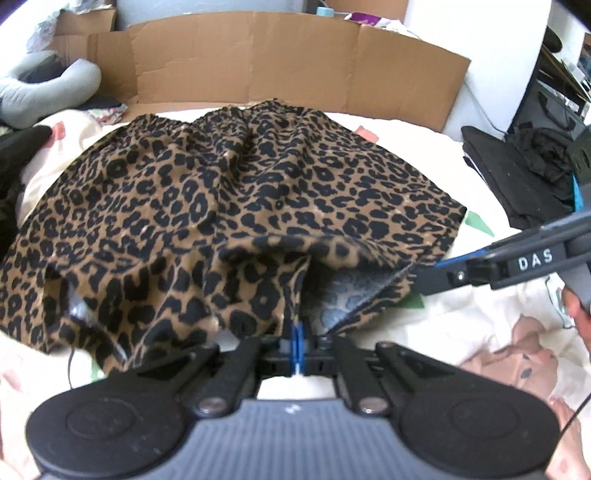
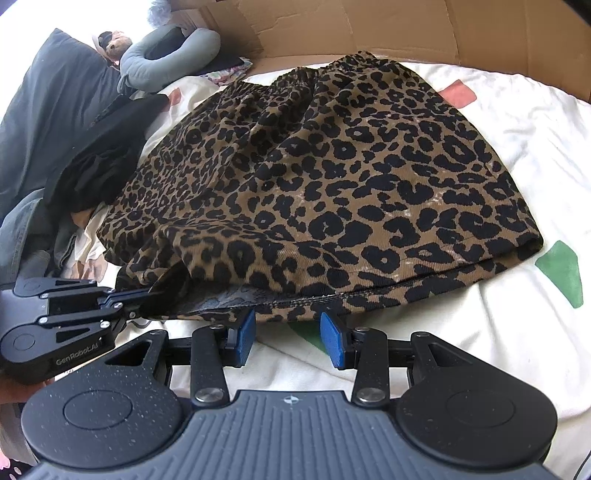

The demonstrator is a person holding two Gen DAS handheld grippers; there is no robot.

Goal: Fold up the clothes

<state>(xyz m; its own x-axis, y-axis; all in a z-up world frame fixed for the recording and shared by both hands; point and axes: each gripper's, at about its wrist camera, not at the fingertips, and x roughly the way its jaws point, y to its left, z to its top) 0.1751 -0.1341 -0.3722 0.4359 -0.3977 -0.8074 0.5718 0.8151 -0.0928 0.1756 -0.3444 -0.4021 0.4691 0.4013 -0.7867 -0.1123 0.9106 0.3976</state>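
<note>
Leopard-print skirt (image 2: 325, 177) hem — left gripper (image 1: 297, 332) jaws clamped on it

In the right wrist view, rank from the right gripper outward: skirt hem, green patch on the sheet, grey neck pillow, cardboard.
1. Skirt hem, just ahead of the right gripper.
2. Green patch, right side.
3. Neck pillow far left and cardboard at back: too close to call.

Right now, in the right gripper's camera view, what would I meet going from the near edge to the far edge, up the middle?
Right gripper with open blue jaws → white patterned bedsheet → brown leopard-print skirt, hem first, elastic waistband last → flattened brown cardboard wall.
</note>
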